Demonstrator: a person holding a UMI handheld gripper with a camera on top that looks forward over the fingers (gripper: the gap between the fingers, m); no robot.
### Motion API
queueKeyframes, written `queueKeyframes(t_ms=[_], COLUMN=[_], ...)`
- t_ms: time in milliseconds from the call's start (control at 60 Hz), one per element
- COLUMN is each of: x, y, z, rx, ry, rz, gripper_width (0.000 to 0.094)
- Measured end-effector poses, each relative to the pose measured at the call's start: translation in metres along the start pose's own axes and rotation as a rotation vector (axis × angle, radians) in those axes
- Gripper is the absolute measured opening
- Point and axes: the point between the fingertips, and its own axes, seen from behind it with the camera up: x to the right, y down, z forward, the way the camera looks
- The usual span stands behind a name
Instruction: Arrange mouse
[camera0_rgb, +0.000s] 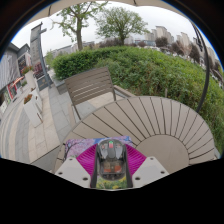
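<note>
A dark, partly see-through mouse (111, 158) with small coloured lights sits between my gripper's (111, 150) two fingers. The magenta pads (88, 160) press against its left and right sides, so the gripper is shut on the mouse. It is held just over the near edge of a round wooden slatted table (150, 120). A patterned, colourful flat thing (73, 148) shows under and to the left of the mouse; I cannot tell what it is.
A wooden slatted chair (90, 88) stands at the table's far left side. A green hedge (140, 65) runs behind, with trees and buildings beyond it. A paved terrace (30, 125) lies to the left.
</note>
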Motion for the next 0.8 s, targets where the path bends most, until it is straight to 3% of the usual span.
queueKeyframes(t_ms=[183, 283, 317, 383, 417, 533, 800], x=[-0.035, -0.038, -0.038, -0.037, -0.035, -0.026, -0.039], y=[0.064, 0.066, 0.068, 0.068, 0.065, 0.049, 0.051], z=[0.056, 0.065, 0.062, 0.056, 0.048, -0.009, -0.165], rx=[-0.074, -0.048, -0.054, -0.077, -0.079, -0.091, -0.127], ry=[0.076, 0.109, 0.120, 0.137, 0.150, 0.201, 0.158], rz=[-0.034, -0.056, -0.067, -0.077, -0.076, -0.056, -0.074], gripper_width=[0.0413, 0.0496, 0.0566, 0.0868, 0.0828, 0.0850, 0.0848])
